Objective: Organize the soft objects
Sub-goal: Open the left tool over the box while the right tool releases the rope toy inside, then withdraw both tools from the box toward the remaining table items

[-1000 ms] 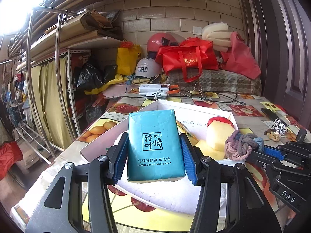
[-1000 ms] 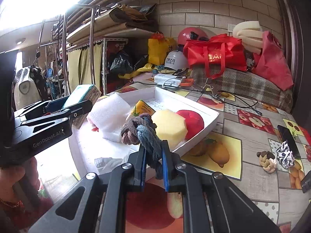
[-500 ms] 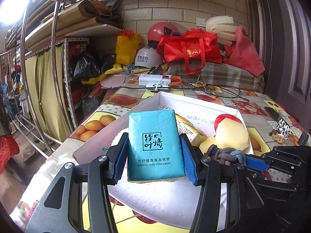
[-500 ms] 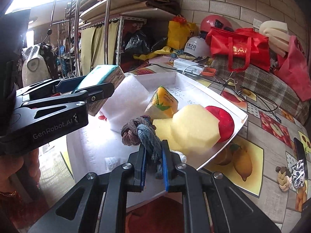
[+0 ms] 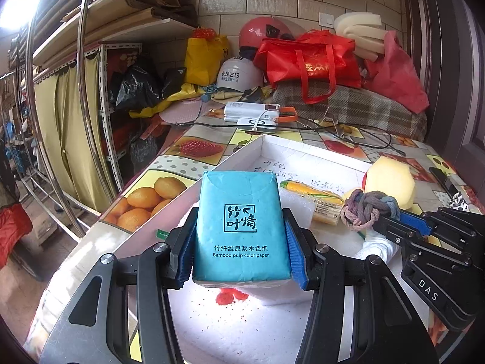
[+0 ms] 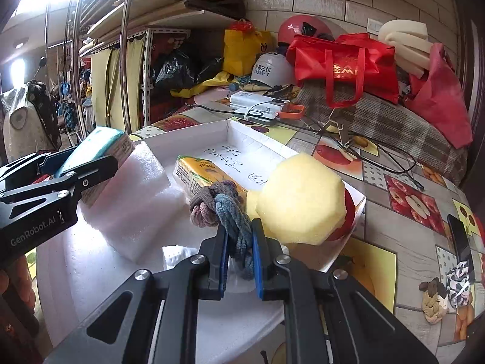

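Left-wrist and right-wrist views over the white tray (image 5: pixel 242 154) on the fruit-patterned surface (image 6: pixel 403 188). We hold the left claw (image 5: pixel 241 247) closed on a teal tissue pack (image 5: pixel 239 227), its blue pads pressed against the pack's two long sides; the pack is upright between them, label facing the camera, and sits over the near left part of the tray. In the right-wrist view we see the same pack (image 6: pixel 97 145) from the side, directly beside and above a white foam block (image 6: pixel 133 200) that lies inside the tray (image 6: pixel 263 145).

We hold the right claw (image 6: pixel 239 251) clamped on a knotted rope toy (image 6: pixel 224 209) of grey, pink and blue strands; the knot projects beyond the fingertips over the middle of the tray. From the left wrist the toy (image 5: pixel 368 209) appears at the tip of the right claw (image 5: pixel 394 224), entering from the right.

Inside the tray, beyond the toy, we see a yellow tissue packet (image 6: pixel 203 173) lying flat and a yellow sponge (image 6: pixel 300 200) with a red sponge (image 6: pixel 348 215) behind it, leaning at the tray's right wall. On the surface well to the right lie a small braided knot (image 6: pixel 433 300) and a patterned cloth piece (image 6: pixel 459 279), touching one another.
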The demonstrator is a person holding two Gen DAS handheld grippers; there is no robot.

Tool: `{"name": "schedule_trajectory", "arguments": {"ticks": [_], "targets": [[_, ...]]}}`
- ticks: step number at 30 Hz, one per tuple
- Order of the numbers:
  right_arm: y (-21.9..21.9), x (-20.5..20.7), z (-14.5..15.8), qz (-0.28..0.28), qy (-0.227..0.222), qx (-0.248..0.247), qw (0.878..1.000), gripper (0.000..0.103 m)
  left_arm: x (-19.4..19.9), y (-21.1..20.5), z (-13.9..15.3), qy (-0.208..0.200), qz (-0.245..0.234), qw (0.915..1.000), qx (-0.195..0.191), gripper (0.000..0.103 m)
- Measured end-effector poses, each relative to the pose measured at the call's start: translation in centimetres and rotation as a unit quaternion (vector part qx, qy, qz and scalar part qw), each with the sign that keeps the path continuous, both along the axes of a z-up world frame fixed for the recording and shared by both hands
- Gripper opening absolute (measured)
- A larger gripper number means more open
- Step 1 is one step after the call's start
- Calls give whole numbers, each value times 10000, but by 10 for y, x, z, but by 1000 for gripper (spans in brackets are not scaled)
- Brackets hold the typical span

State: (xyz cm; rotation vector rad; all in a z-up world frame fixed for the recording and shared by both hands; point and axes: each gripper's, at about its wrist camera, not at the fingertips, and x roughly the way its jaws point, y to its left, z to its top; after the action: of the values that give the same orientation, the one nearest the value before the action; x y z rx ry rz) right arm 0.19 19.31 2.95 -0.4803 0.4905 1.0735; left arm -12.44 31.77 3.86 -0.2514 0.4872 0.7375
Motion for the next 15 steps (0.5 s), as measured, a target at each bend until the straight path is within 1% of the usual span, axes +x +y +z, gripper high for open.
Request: {"name": "schedule_trajectory", "arguments": {"ticks": [2,3,5,6,7,8,9,10,15], "targets": [[-1,-3,1,67,-35,31,10000,12,-1,-1,1,-31,-21,10000,37,52],[-3,-5,2,87,-82,69,9999,13,-3,-3,2,-55,-15,9999,94,53],[-3,-9,4,122,-195,123,9997,15,-5,-9,4,-95,44,9996,262,78],[-3,-10,5,136,-246,127,9995,27,-7,-11,5,-134,76,9993,338,101],[-3,-12,5,112,-319,130,9993,53,-9,-13,6,-180,100,9990,404,103],[-2,-13,6,101,-388,145,9991,69,-10,-15,7,-233,155,9985,473,103],[-3,-15,7,109,-455,174,9988,91,-13,-16,7,-277,227,9980,517,103],[-3,-16,8,117,-527,207,9983,95,-14,-16,8,-313,293,9977,531,103],[-5,-20,10,65,-728,332,9968,98,-20,-13,8,-412,510,9965,518,103]]}}
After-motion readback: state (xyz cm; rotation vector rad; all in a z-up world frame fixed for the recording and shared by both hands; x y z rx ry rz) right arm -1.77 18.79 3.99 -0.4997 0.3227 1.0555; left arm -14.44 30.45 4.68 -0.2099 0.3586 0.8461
